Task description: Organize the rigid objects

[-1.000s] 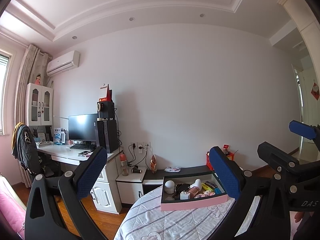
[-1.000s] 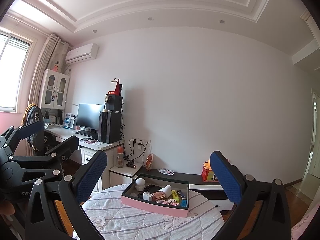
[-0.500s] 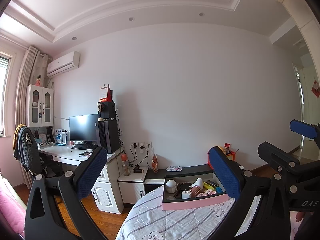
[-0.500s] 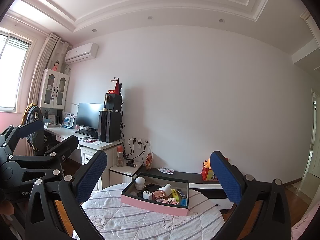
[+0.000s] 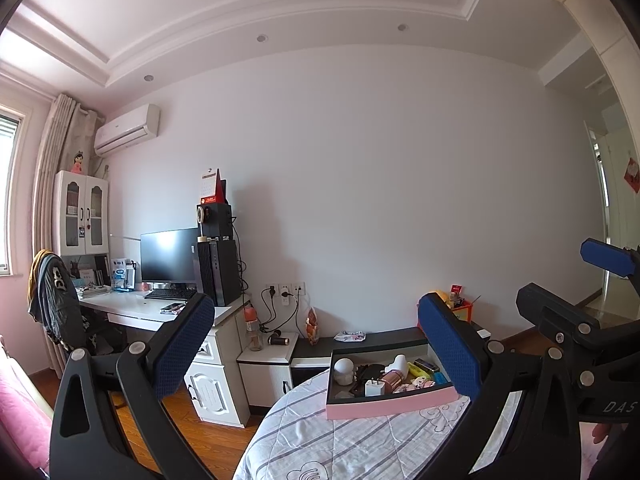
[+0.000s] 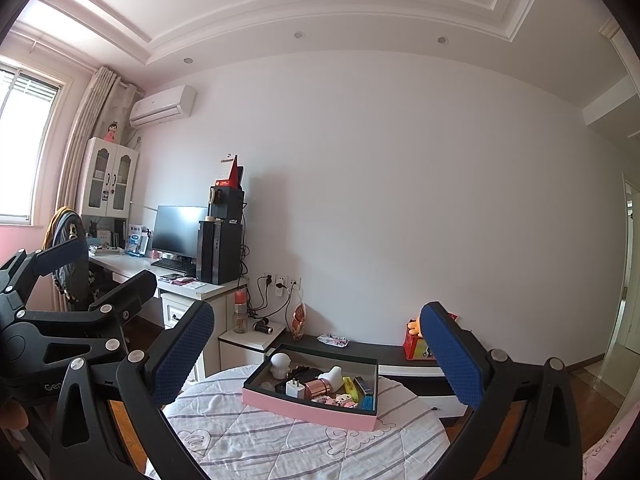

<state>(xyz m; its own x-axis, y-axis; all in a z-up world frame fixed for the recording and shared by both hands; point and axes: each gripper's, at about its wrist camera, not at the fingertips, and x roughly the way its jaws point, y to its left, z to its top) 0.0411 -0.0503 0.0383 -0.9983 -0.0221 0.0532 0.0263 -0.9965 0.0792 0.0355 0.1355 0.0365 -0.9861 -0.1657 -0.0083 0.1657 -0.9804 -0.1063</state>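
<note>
A pink box with a dark inside (image 6: 308,406) sits on a round table with a striped white cloth (image 6: 256,440); it also shows in the left wrist view (image 5: 388,404). It holds several small things: a white figure (image 6: 280,362), a white charger plug (image 6: 295,389), a rose-gold cylinder (image 6: 318,388), a yellow item (image 6: 349,387). My left gripper (image 5: 320,344) and right gripper (image 6: 320,350) are both open and empty, held well above and short of the table. The left gripper also shows at the left of the right wrist view (image 6: 80,300).
A white desk (image 5: 132,308) with a monitor, computer tower and chair stands at the left. A low dark cabinet (image 6: 384,352) runs along the back wall behind the table. Wooden floor lies between desk and table. A doorway is at the right.
Both views have drifted slightly; the box sits a little farther right in the left wrist view. Both grippers stay open.
</note>
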